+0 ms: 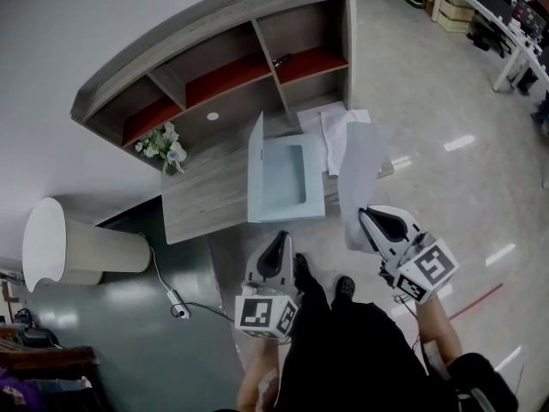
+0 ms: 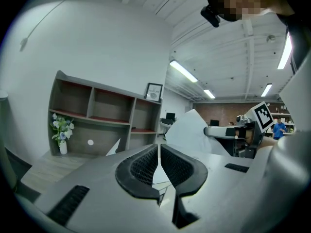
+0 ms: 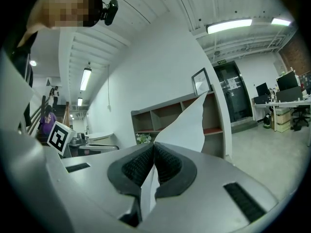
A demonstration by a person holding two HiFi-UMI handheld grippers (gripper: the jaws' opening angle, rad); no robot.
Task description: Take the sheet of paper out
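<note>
Right gripper (image 1: 369, 219) is clamped on the lower edge of the sheet of paper (image 1: 364, 157), holding it upright and clear of the open blue folder (image 1: 287, 178) on the desk (image 1: 197, 200), probably to pull it free. Left gripper (image 1: 280, 239) hangs beside it, jaws together, empty.

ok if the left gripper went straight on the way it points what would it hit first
Likely the open light-blue folder on the desk, straight ahead of the left gripper; depth is unclear, so it might pass above it.
</note>
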